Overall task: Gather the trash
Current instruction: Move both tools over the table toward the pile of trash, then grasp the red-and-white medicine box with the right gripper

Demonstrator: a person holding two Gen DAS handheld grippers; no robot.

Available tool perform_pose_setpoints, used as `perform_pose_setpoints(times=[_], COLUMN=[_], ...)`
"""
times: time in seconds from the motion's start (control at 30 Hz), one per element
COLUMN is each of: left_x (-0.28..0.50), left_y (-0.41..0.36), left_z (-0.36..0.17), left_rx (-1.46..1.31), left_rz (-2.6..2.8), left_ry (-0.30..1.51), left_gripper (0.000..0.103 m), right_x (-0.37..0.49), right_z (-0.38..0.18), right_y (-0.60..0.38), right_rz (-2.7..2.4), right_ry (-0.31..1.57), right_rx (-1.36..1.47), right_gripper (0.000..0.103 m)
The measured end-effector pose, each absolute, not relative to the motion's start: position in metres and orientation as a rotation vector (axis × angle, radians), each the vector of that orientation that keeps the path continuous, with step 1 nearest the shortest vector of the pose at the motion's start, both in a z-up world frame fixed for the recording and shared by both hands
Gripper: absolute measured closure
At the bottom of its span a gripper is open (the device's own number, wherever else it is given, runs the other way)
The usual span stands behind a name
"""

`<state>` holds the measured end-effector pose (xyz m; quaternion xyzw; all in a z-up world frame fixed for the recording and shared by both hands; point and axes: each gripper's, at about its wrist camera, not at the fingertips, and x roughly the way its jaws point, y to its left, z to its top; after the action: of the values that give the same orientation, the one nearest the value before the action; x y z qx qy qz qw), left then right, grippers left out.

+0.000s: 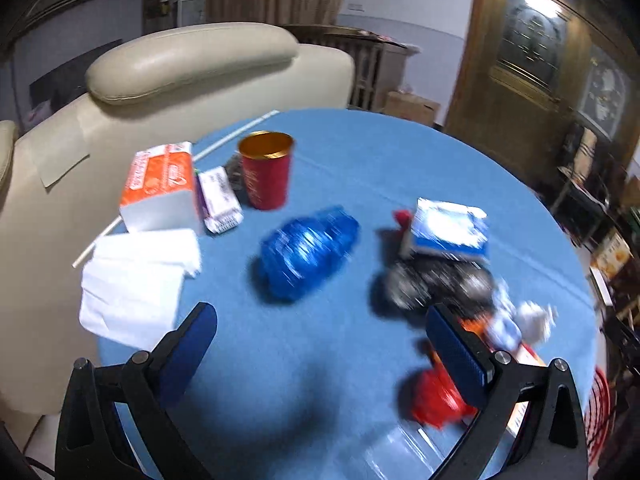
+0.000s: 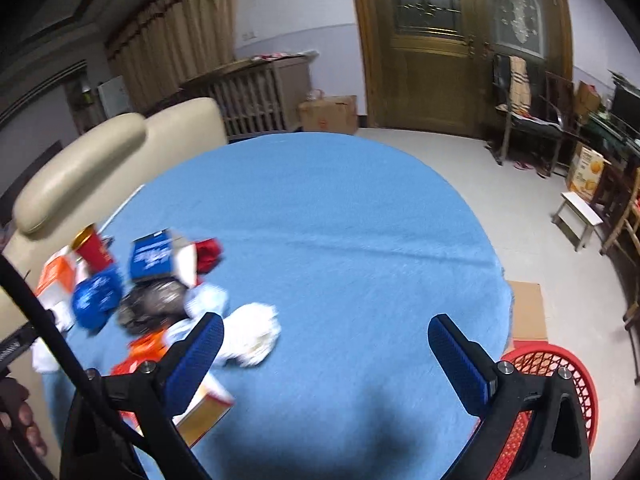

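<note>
Blue crinkled plastic — the crushed blue wrapper — lies straight ahead of my left gripper, a little past the fingertips and nearly centred between them, on the blue tablecloth. Its long axis runs diagonally, low at the left and rising toward the far right, so I judge I would need to turn the jaws across it. My left gripper is the nearer one; its 2 fingers are spread wide and hold nothing. My right gripper is also spread and empty, over bare cloth, with the white crumpled tissue just beside its left finger and the red mesh basket low to its right — my guess at where the trash goes.
</note>
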<state>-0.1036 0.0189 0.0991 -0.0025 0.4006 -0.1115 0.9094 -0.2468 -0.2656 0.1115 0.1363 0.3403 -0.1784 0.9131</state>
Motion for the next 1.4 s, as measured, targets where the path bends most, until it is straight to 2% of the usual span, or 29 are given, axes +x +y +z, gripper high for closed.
perform_pose_setpoints(times=[0.33, 1.4], left_x=[-0.133, -0.137], left_y=[-0.005, 0.001], left_z=[0.096, 0.088], left_rx=[0.037, 0.056], left_rz=[-0.273, -0.262], left_ry=[0.876, 0.913], left_gripper=[0.0, 0.0], right_x=[-0.268, -0.271], right_z=[0.108, 0.099], right_y=[-0.226, -0.222], right_rz=[-0.293, -0.251], right_ry=[0.691, 0.706], right_rx=[0.249, 0.272], right_gripper=[0.0, 0.0])
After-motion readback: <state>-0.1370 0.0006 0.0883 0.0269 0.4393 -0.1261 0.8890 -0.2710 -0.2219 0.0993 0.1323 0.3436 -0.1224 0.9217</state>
